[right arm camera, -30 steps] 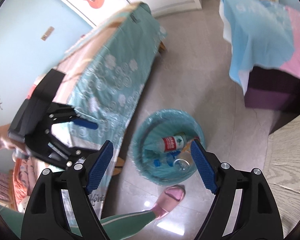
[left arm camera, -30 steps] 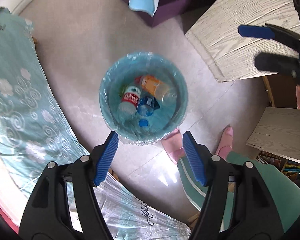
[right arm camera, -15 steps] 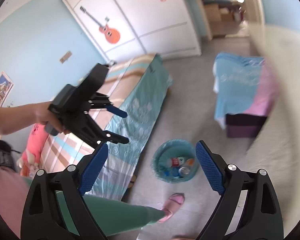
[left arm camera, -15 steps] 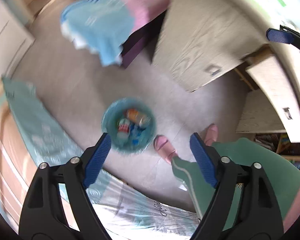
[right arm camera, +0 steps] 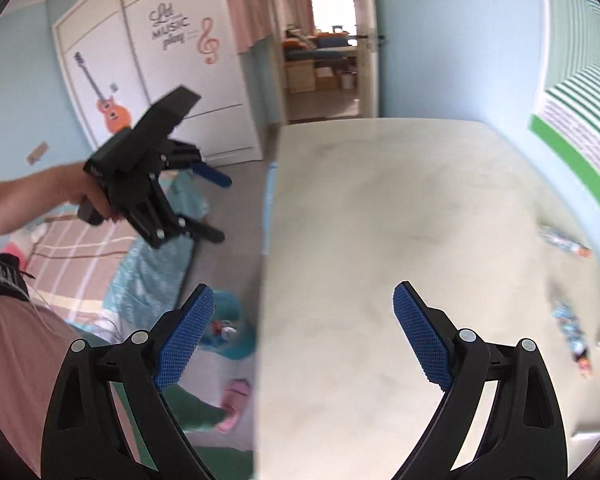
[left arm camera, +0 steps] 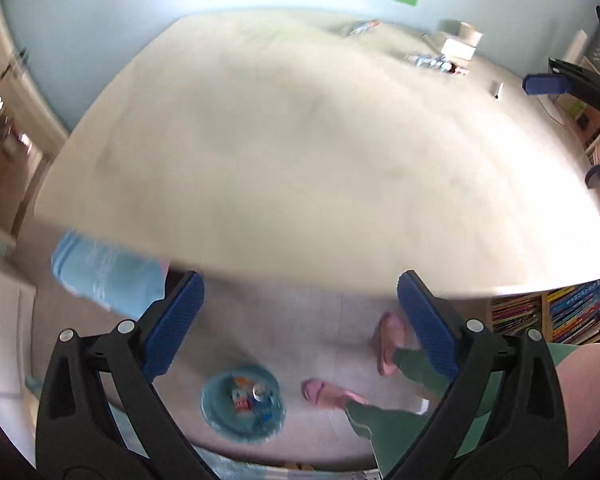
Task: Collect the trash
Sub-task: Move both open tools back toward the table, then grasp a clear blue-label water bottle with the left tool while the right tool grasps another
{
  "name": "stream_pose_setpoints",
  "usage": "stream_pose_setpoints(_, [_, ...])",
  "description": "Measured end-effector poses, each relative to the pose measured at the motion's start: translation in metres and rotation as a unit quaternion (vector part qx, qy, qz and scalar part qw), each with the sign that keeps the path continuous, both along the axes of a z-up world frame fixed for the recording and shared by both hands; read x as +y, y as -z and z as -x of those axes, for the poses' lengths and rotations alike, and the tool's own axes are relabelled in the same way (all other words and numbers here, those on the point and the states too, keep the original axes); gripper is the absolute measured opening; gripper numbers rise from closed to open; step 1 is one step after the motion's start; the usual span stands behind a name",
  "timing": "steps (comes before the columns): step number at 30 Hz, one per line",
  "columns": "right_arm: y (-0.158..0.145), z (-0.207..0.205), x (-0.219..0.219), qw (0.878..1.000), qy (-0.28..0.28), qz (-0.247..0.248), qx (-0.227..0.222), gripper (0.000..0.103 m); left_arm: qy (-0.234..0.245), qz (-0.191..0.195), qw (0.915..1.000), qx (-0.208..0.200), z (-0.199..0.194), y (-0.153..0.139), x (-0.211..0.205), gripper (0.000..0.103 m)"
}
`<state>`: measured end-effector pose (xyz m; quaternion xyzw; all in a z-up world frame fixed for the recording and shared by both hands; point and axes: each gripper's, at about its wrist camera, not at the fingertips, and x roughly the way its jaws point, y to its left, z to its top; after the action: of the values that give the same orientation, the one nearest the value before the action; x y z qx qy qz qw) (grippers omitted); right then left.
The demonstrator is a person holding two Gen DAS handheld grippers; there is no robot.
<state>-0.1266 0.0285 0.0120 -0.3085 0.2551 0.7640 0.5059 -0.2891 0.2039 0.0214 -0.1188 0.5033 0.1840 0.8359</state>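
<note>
Two wrappers [right arm camera: 571, 328] lie lower right on the counter [right arm camera: 380, 240], another [right arm camera: 562, 241] above: light, crinkly, slippery; I'd pinch mid-body. Left tongs [left arm camera: 300, 304] still opening, right tongs [right arm camera: 304, 320] wide, both empty. Bin [left arm camera: 242, 408] on floor, bottom centre.

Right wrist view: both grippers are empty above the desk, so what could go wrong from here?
1. The wrappers lie blurred at the desk's far edge; a hurried grab may miss.
2. The left gripper, its fingers opening with nothing between them, hangs close beside the right gripper; reaching together, they could collide.
3. The trash bin stands near the person's slippers; a step could tip it.
</note>
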Motion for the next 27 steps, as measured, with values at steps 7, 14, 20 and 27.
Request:
stream_pose_setpoints(7, [-0.006,-0.129,-0.020,0.997,0.065,0.002,-0.039,0.090,0.063,-0.048,0.9967,-0.020,-0.141,-0.027,-0.025,0.096])
stream_pose_setpoints(14, [0.002,-0.205,-0.019,0.993,0.113,0.003,-0.044,0.090,0.130,-0.070,0.9888,-0.019,-0.234,-0.030,-0.024,0.096])
stream_pose_setpoints(20, [0.024,-0.253,0.007,0.987,0.150,0.015,-0.060,0.090,0.185,-0.060,0.9809,-0.005,-0.307,-0.018,0.028,0.096])
stream_pose_setpoints(27, [0.063,-0.304,0.048,0.985,0.164,0.050,-0.029,0.090,0.241,-0.054,0.9688,0.016,-0.395,0.016,0.087,0.096])
